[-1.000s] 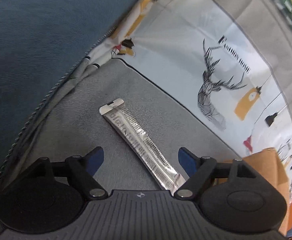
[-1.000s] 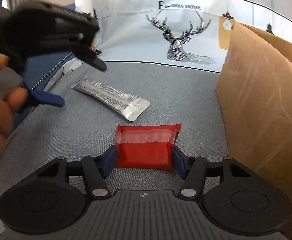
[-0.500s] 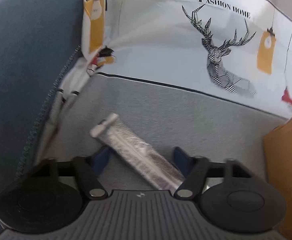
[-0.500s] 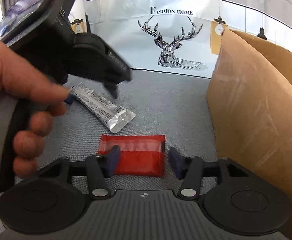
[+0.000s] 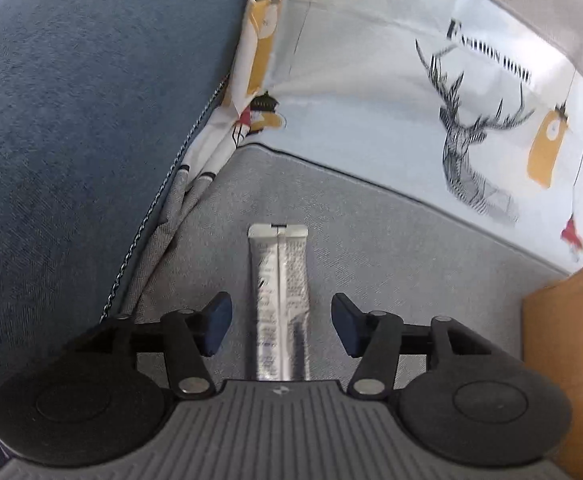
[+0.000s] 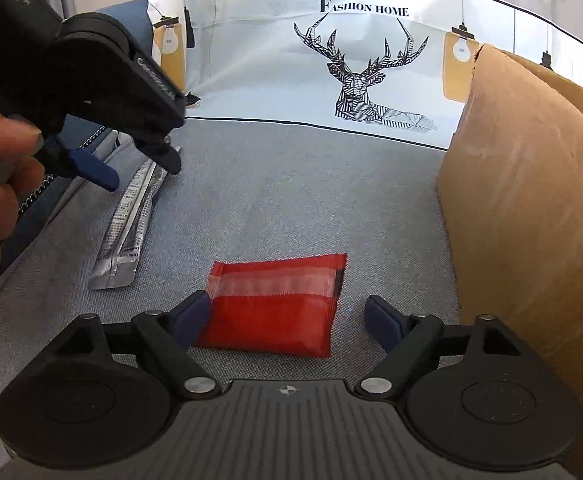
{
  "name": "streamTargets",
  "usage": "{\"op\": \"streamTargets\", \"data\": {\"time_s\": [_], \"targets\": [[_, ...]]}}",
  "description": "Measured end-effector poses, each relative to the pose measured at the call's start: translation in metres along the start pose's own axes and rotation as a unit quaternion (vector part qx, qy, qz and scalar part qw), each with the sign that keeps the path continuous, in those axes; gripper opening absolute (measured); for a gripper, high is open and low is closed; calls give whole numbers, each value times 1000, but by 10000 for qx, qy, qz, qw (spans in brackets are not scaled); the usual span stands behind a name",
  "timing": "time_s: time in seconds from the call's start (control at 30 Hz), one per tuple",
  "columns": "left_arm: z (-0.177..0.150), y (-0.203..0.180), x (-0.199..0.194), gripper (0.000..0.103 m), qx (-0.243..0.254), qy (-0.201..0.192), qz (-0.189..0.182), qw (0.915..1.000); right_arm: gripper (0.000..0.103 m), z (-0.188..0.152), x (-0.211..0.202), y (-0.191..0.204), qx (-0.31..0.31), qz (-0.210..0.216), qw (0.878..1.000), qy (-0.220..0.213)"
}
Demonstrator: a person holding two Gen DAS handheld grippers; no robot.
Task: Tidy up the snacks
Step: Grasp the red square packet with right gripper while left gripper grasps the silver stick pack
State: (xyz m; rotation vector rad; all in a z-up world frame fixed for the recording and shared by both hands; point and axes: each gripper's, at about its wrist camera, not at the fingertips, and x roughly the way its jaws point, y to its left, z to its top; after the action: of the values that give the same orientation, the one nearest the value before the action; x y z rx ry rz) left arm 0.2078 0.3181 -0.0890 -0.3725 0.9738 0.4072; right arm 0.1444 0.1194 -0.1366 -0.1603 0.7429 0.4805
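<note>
A long silver snack stick pack (image 5: 279, 292) lies flat on the grey cloth, running straight between the open jaws of my left gripper (image 5: 281, 322); neither finger touches it. It also shows in the right wrist view (image 6: 131, 224), with the left gripper (image 6: 139, 168) over its far end. A red snack packet (image 6: 275, 304) lies on the cloth between the open jaws of my right gripper (image 6: 287, 316). The left finger (image 6: 191, 316) is at the packet's edge; the right finger (image 6: 383, 322) stands apart from it.
A brown cardboard box (image 6: 531, 200) stands upright at the right, also at the right edge of the left wrist view (image 5: 571, 360). A white deer-print cloth (image 6: 355, 72) rises behind. A blue cushion (image 5: 83, 140) is on the left.
The left gripper has turned and come down so the silver pack now runs straight between its jaws. The right gripper has opened off the red packet, which lies slightly turned.
</note>
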Motion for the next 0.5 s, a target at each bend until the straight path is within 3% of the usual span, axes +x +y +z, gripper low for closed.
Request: {"op": "streamTargets", "data": {"time_s": [0.23, 0.37, 0.5], "targets": [[-6, -11, 3, 60, 378, 258, 210, 9987, 81, 1, -1, -1, -44, 33, 10000, -39], [-13, -17, 3, 34, 664, 260, 335, 9969, 83, 3, 0, 0, -59, 32, 9999, -96], [-20, -22, 1, 28, 893, 233, 337, 9952, 85, 5, 3, 2, -117, 1, 9998, -155]]}}
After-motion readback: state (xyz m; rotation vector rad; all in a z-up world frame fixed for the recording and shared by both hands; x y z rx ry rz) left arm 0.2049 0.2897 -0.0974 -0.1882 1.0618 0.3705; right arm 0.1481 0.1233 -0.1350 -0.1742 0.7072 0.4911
